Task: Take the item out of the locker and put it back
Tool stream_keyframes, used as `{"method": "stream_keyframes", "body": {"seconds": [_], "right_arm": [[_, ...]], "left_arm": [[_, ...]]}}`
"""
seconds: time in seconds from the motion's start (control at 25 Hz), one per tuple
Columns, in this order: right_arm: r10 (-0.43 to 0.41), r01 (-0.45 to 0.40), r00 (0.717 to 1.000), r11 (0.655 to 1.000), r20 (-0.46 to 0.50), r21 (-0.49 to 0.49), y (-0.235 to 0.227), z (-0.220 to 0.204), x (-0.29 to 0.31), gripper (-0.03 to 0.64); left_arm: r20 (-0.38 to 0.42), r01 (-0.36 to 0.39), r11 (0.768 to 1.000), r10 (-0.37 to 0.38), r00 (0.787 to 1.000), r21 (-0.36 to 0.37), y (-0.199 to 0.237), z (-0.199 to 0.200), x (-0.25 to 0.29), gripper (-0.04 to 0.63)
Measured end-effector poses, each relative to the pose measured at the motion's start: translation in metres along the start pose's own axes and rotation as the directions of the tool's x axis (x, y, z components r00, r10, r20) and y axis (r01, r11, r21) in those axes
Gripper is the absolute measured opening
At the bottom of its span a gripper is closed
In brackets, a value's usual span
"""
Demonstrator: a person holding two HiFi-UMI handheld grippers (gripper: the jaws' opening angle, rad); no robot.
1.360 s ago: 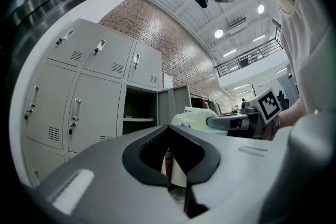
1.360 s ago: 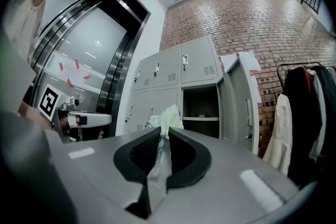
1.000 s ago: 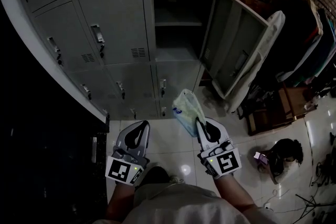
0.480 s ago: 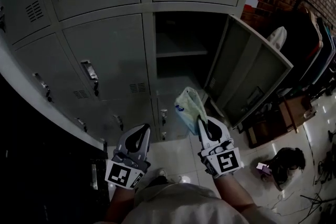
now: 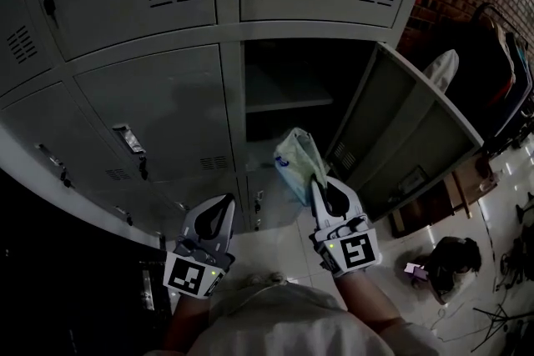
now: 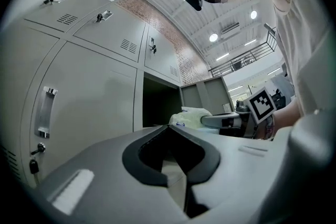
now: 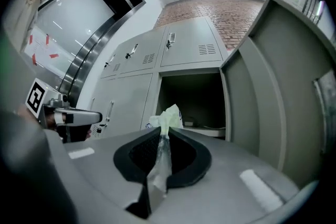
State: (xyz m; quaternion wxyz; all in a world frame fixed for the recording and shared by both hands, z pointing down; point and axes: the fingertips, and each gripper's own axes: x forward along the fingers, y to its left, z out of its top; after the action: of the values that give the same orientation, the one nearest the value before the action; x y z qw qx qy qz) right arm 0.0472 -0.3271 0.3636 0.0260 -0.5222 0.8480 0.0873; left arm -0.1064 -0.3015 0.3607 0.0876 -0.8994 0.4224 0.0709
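Dim head view, fisheye-warped edges

bag (image 5: 297,165) contents, locker (image 5: 286,72) depths indistinct

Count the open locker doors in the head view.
1: the grey metal locker door swung out right of the dark open compartment. All other doors in view are shut; some may lie off-frame.

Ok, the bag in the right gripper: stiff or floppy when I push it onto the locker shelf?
Probably floppy: the plastic bag looks crumpled and a thin fold is pinched flat in the right gripper. Likely light, since it stands above that pinch without sagging. It may bunch up against the shelf rather than slide.
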Motion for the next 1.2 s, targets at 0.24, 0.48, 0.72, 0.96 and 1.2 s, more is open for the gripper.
{"method": "stream_keyframes", "body": {"seconds": [0.24,0.48,0.72,0.96,1.2], "right_arm": [[-0.017,0.02,1.0,0.977,0.014,-0.213,-0.037,0.036,0.094,0.009],[-0.051,0.051,0.999,0.972,0.004,-0.228,-0.069,0.046,0.174,0.012],[-0.041,0.018,0.995,0.972,-0.096,-0.233,-0.069,0.007,0.2,0.022],[0.024,-0.027,1.0,0.978,-0.019,-0.208,-0.062,0.02,0.2,0.268],[-0.005,0.021,0.991,0.993,0.135,-0.115,-0.076,0.06,0.155,0.307]], "left_arm": [[-0.013,0.004,1.0,-0.004,1.0,0.001,-0.001,-0.004,0.011,-0.021],[-0.09,0.021,1.0,-0.023,0.996,-0.018,-0.004,-0.021,0.015,-0.021],[-0.028,-0.025,1.0,0.026,0.999,0.012,0.013,-0.016,0.021,-0.021],[-0.043,-0.031,0.999,0.03,0.999,-0.017,0.02,-0.02,0.028,-0.021],[-0.04,-0.026,0.999,0.025,0.999,-0.023,0.023,-0.019,0.028,-0.021]]}}
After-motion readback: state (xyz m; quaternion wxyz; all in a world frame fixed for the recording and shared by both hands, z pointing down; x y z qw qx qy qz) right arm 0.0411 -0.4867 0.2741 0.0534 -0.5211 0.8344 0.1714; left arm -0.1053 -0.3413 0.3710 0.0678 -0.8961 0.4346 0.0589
